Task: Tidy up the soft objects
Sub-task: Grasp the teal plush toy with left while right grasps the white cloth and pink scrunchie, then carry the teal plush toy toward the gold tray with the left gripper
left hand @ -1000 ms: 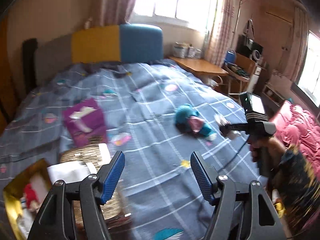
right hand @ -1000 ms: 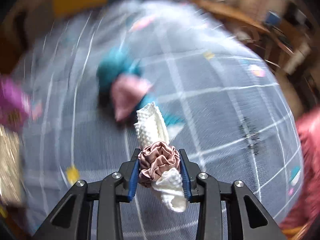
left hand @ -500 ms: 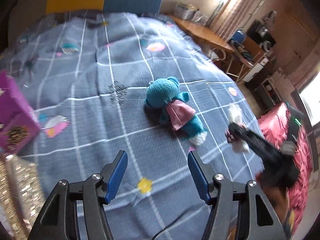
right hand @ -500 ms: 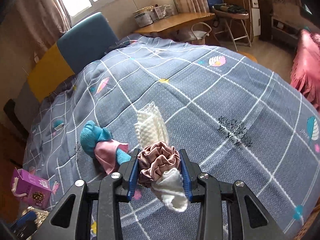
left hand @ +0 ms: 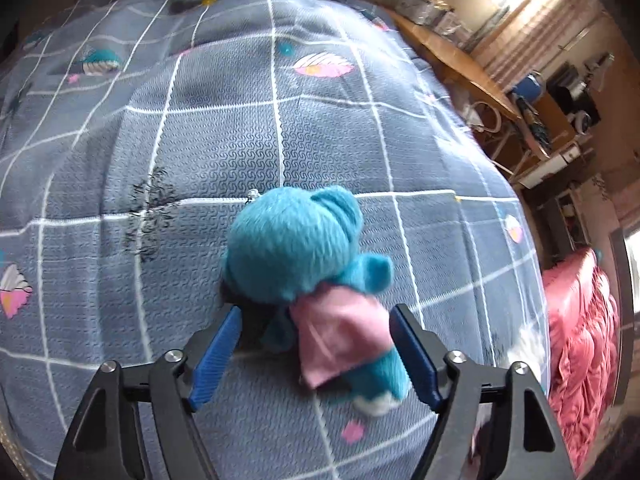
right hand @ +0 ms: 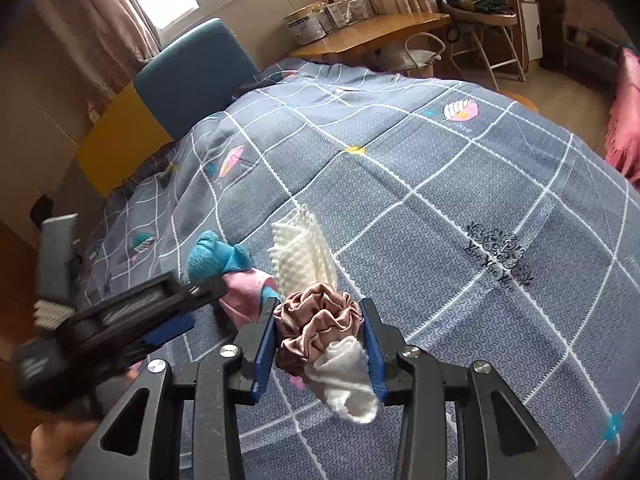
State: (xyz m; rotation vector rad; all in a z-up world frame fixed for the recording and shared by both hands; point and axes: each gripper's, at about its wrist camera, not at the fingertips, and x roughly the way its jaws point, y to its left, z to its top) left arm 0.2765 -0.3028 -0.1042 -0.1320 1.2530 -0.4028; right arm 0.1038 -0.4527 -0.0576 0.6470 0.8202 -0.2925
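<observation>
A teal plush toy (left hand: 292,248) in a pink dress lies on the grey checked bedspread (left hand: 200,128). My left gripper (left hand: 314,346) points down over it with its jaws opening. The toy's body sits between the blue pads, and the left pad (left hand: 216,354) stands clear of it. My right gripper (right hand: 320,344) is shut on a dusty-pink satin scrunchie (right hand: 316,320) together with a white waffle cloth (right hand: 304,256), held above the bed. In the right wrist view the left gripper (right hand: 120,320) shows at the left, over the toy (right hand: 216,256).
A blue and yellow headboard (right hand: 188,76) stands at the bed's far end. A wooden desk (right hand: 376,32) with tins and a folding chair (right hand: 480,12) stand beyond the bed. A pink blanket (left hand: 580,340) lies off the right edge.
My left gripper has swung down and across the bed to the teal toy and now straddles it, with wider jaws. The right gripper has kept its grip and hardly moved.
</observation>
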